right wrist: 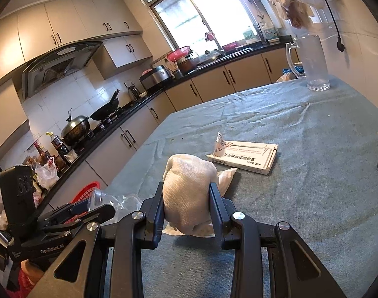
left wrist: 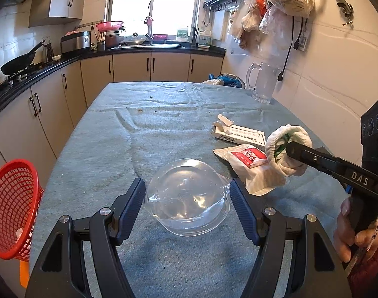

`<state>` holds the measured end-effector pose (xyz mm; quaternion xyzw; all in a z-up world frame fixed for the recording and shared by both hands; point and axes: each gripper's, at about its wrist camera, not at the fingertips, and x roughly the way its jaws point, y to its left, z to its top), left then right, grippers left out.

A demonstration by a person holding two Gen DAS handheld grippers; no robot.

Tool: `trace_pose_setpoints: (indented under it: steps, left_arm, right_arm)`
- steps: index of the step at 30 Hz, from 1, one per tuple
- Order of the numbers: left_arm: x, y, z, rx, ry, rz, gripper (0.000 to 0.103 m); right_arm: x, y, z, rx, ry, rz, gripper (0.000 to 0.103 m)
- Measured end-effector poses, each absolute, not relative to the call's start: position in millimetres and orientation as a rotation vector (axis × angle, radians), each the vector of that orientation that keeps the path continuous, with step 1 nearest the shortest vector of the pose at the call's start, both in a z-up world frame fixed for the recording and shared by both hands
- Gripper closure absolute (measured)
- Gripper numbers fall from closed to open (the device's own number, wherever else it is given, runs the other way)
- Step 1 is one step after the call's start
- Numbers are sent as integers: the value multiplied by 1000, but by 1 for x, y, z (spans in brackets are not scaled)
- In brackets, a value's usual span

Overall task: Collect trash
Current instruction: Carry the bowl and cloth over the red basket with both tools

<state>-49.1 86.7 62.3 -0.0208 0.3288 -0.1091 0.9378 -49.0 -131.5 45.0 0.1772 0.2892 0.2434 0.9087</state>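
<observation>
Two grippers busy: right gripper [right wrist: 186, 204] clamped white crumpled paper wad [right wrist: 189, 193] — lifted for binning; left gripper [left wrist: 187, 198] spread wide, flanking clear plastic dome lid [left wrist: 187, 196], red mesh basket [left wrist: 13, 208] nearby.

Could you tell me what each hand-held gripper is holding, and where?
The right hand-held gripper clamps the white foam net across its middle. The left hand-held gripper is open around the clear plastic lid, not gripping.

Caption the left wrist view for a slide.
Open left gripper straddles a clear plastic lid; right gripper holds a white wad.
</observation>
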Motion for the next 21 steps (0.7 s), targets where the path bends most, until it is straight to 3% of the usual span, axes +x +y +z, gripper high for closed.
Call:
trace_pose_setpoints:
  steps: [21]
  left_arm:
    - [-76,173,89,-138,583,-83,33]
  right_arm:
    - [-53,-63,57,397,697,632,68]
